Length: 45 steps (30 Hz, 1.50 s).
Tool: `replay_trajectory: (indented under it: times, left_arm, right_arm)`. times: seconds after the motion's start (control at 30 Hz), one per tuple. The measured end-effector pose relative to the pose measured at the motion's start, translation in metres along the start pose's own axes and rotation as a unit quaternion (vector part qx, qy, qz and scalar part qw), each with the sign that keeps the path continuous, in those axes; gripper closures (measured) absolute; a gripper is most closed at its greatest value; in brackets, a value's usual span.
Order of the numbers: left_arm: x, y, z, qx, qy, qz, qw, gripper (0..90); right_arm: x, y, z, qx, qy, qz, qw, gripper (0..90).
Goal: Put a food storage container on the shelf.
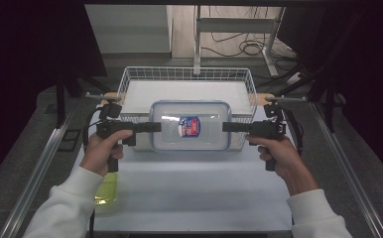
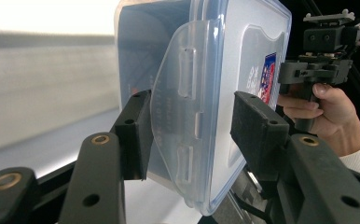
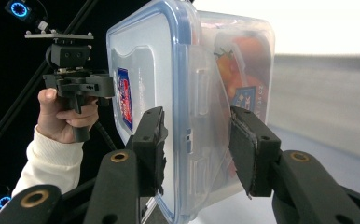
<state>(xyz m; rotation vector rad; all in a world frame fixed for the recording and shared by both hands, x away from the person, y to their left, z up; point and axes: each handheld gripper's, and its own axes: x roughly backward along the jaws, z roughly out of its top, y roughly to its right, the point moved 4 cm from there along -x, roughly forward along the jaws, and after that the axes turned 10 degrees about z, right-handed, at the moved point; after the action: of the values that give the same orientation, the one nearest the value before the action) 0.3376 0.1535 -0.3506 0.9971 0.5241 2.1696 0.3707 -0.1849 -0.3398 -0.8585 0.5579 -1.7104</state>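
Container label too small to read; yellow-green thing half hidden by left sleeve

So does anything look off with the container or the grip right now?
Nothing stands out. The clear plastic container sits level between the left gripper and the right gripper, each clamped on an end latch. Its lid looks closed. No spill shows on the white table or in the wire basket.
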Motion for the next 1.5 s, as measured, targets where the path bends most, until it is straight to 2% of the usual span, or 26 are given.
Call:
replay_trajectory:
  times: [0.23, 0.47, 0.7, 0.97, 1.2, 1.33, 1.5]
  left_arm:
    - [0.003, -0.002, 0.018, 0.001, 0.003, 0.0, 1.0, 49.5]
    - [0.004, -0.006, 0.047, -0.002, 0.006, 0.003, 1.0, 49.6]
    - [-0.003, -0.016, 0.071, 0.001, 0.004, 0.003, 1.0, 49.7]
    - [-0.011, -0.03, 0.09, 0.007, 0.005, 0.003, 1.0, 49.7]
    - [-0.021, -0.045, 0.1, 0.017, 0.004, -0.001, 0.9999, 49.6]
    - [-0.026, -0.052, 0.1, 0.02, -0.003, 0.0, 0.9998, 49.5]
    - [-0.027, -0.054, 0.1, 0.018, 0.001, 0.0, 0.9998, 49.8]
  right_arm:
    - [-0.004, -0.003, 0.019, 0.005, -0.001, 0.0, 1.0, 56.9]
    - [-0.008, 0.001, 0.045, 0.008, 0.003, 0.005, 0.9999, 57.0]
    - [-0.013, 0.01, 0.067, 0.003, 0.005, 0.004, 1.0, 57.0]
    - [-0.022, 0.024, 0.089, 0.002, 0.002, 0.001, 1.0, 56.9]
    - [-0.03, 0.036, 0.103, 0.0, -0.005, -0.005, 1.0, 56.8]
    - [-0.034, 0.043, 0.105, -0.005, -0.009, -0.008, 0.9999, 56.7]
    - [-0.038, 0.045, 0.105, -0.006, -0.012, -0.019, 0.9997, 55.3]
